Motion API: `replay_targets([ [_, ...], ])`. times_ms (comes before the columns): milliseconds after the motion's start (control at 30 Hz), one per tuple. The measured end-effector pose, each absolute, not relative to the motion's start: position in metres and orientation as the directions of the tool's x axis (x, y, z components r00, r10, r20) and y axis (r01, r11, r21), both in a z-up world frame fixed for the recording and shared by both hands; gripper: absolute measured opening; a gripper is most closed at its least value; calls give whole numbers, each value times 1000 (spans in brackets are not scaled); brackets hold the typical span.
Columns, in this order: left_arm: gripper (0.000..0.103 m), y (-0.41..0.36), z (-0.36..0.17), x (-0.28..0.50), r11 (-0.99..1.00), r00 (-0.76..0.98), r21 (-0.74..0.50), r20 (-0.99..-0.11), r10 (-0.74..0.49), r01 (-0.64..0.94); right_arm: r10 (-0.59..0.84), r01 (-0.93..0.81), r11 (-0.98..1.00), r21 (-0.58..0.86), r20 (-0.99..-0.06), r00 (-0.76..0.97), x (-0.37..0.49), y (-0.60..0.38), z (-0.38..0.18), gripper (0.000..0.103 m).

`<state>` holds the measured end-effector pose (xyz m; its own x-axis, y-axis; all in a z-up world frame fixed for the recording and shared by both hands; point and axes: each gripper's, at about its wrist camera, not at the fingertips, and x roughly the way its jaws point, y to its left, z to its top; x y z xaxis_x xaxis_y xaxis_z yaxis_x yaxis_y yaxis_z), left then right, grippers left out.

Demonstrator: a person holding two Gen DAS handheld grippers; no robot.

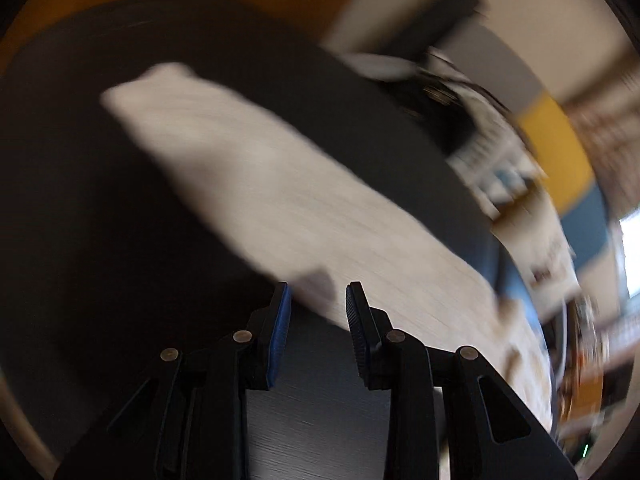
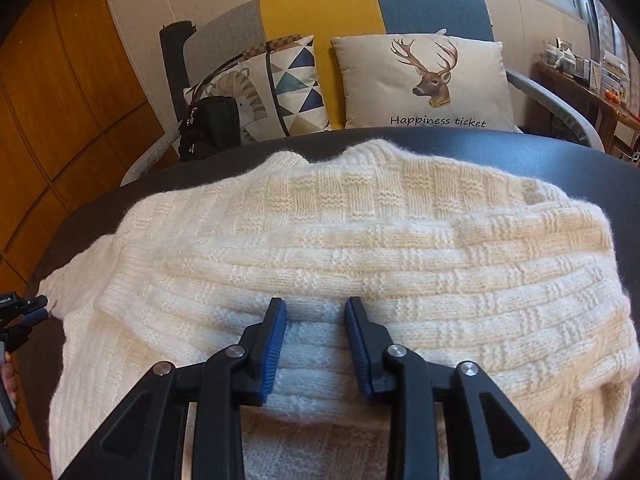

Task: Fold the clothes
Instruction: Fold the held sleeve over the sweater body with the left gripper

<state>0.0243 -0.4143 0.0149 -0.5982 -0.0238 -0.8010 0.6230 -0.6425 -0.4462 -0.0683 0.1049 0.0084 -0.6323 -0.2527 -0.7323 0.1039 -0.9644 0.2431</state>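
Black plastic right claw, blue ribbed pads, silver pivot screws

free: bare table strip far and left of sweater | blocked: sweater fills table middle and right | beyond far edge: cushions, bag close
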Motion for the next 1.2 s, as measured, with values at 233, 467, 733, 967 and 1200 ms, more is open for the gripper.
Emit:
replay_targets([
  [233,32,-481,0,42,-468,-646,-568,-763,-9,677,-271,103,-958,268,-724,-635,-68,109,8,31],
  [467,44,-518,-14,30,-300,-715,-695,-697,58,653,-279,103,-955,279,-720,-636,-68,111,7,31],
  [733,22,-526,-8,-3,-394,-609,-565,-793,16,725,-303,97,-944,316,-709,-637,-69,116,6,31],
  [967,6,-497,10,-24,-598,-534,-380,-840,-96,706,-311,97,-940,327,-705,-637,-69,117,6,31],
  [1200,5,-373,89,-49,-887,-763,-298,-640,-87,352,-331,91,-929,359,-695,-638,-70,122,5,31],
])
